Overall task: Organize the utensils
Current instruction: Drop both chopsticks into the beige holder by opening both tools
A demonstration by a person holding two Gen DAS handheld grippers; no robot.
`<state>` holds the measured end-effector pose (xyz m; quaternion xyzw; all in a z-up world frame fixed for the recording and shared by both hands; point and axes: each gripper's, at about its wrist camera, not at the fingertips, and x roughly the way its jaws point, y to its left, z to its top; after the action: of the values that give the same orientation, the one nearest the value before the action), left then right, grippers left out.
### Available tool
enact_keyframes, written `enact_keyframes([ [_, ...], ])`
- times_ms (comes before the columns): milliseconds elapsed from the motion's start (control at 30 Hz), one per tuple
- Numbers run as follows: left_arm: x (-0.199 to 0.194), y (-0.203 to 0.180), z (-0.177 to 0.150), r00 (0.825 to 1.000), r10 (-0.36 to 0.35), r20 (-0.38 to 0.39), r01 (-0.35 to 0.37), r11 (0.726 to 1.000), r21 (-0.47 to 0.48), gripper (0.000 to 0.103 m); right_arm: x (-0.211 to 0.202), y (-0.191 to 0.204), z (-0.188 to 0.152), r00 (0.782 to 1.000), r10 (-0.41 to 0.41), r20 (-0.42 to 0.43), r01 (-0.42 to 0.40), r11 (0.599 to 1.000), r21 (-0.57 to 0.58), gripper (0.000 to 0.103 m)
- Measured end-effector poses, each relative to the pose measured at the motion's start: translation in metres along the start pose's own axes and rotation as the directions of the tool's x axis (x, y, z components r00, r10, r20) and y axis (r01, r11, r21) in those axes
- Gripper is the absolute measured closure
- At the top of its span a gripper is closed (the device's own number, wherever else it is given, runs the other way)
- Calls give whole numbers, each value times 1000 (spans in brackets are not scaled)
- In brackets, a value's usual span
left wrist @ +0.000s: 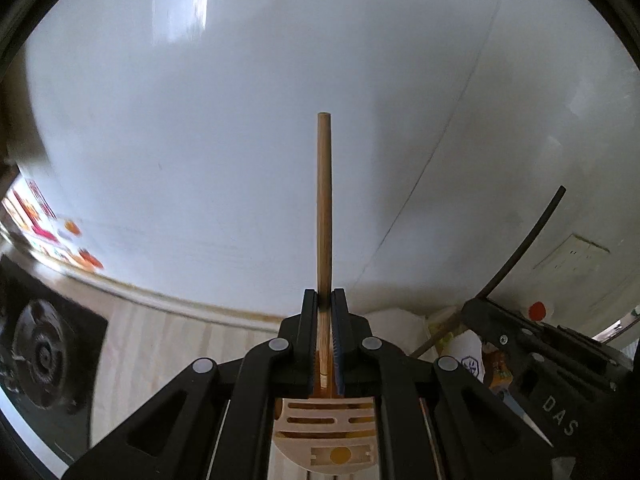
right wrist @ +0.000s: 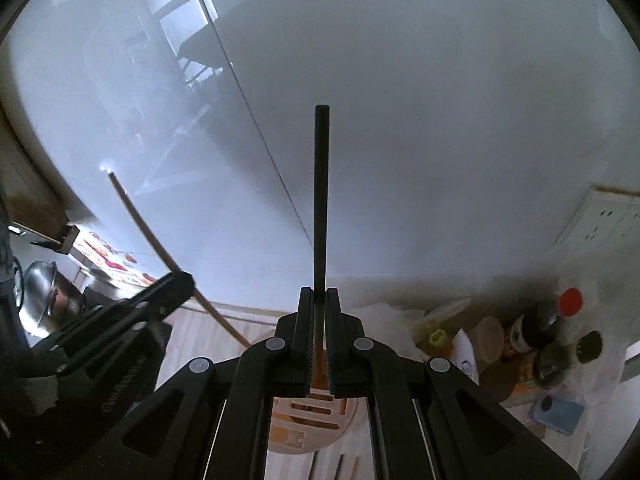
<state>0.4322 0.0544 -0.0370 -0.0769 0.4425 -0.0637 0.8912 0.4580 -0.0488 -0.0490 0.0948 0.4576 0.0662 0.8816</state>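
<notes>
My left gripper (left wrist: 324,300) is shut on a light wooden chopstick (left wrist: 324,200) that stands upright before the white wall. Below it sits a pale slotted utensil holder (left wrist: 326,432). My right gripper (right wrist: 319,298) is shut on a black chopstick (right wrist: 321,192), also upright, above the same slotted holder (right wrist: 312,420). The right gripper with its black chopstick (left wrist: 520,248) shows at the right of the left wrist view. The left gripper with its wooden chopstick (right wrist: 160,248) shows at the left of the right wrist view.
A white wall (left wrist: 240,120) fills the background. A black gas stove (left wrist: 40,352) lies at the left. Dark sauce bottles (right wrist: 552,332), a red cap, bags and a blue sponge (right wrist: 556,410) crowd the right. Wall sockets (right wrist: 600,224) sit at right. Several loose chopsticks (right wrist: 340,466) lie on the wooden counter.
</notes>
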Motion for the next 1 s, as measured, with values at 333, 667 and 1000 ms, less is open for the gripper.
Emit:
enact_keyframes([
  [333,8,24,-12,994,-29,-103,24,999,-42,94,43,-5,-15,989,18,-143,-16,1000,10,97],
  [667,-58,41,-34,994,97,40,-95,995,-42,29,16,-33,-34,995,6,-103,2,997,77,63],
  [1000,-49,32,-115,985,171,8,-170,985,-36,0,-31,-80,-116,996,-86,-38,92,976,195,36],
])
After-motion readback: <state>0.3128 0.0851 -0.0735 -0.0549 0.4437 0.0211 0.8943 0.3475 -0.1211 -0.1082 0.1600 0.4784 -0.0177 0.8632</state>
